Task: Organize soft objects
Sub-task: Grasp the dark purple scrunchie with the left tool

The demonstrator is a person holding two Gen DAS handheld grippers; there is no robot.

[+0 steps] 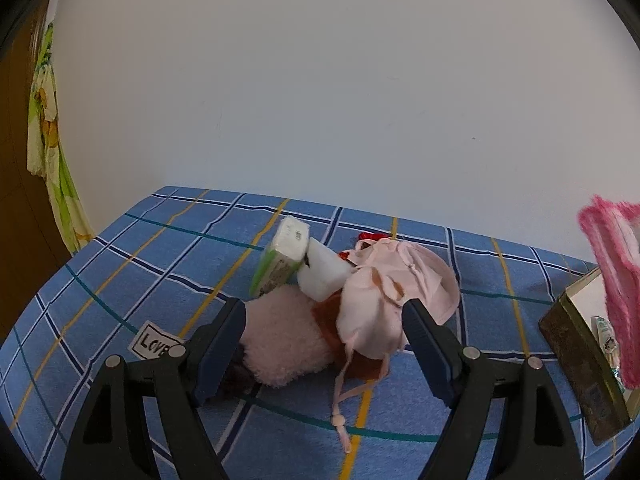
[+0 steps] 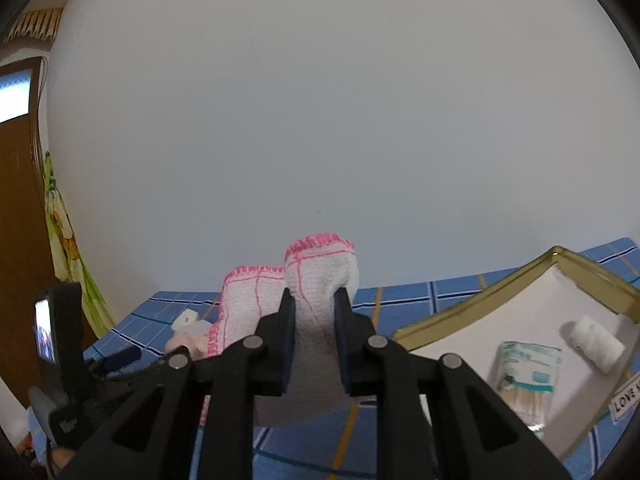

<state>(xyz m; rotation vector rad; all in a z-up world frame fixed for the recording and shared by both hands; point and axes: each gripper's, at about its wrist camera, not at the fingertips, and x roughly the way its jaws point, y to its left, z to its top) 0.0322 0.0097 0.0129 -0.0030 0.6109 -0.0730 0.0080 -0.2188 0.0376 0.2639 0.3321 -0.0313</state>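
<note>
A blue plaid sheet (image 1: 168, 264) with yellow, white and dark lines covers the bed, which runs back to a plain white wall (image 1: 320, 92). At the far left a brown wooden door (image 2: 20, 208) stands beside a hanging yellow-green floral cloth (image 1: 52, 160). A small "LOVE" label (image 1: 154, 342) is sewn to the sheet.

The left part of the sheet, toward the floral cloth, lies bare, and so does the strip between the heap and the tin. The bed's far edge meets the wall directly.

The soft things lie heaped mid-bed: a fluffy pink plush toy (image 1: 280, 340), a pale pink cloth with strings (image 1: 384, 300) draped over it, a white foam block (image 1: 324, 272) and a green-and-white tissue pack (image 1: 282, 256) leaning against that block. The left tool (image 1: 324, 332) is spread wide, its fingers either side of the plush and the pink cloth, gripping nothing.

The right tool (image 2: 314, 312) is clamped on a white knitted cloth with pink stitched edging (image 2: 320, 268), held up above the bed; it shows as a fuzzy pink edge in the left wrist view. To its right sits an open brass-coloured tin (image 2: 472, 308) with a white lining, containing a packet of cotton swabs (image 2: 524, 372) and a white roll (image 2: 596, 344).
</note>
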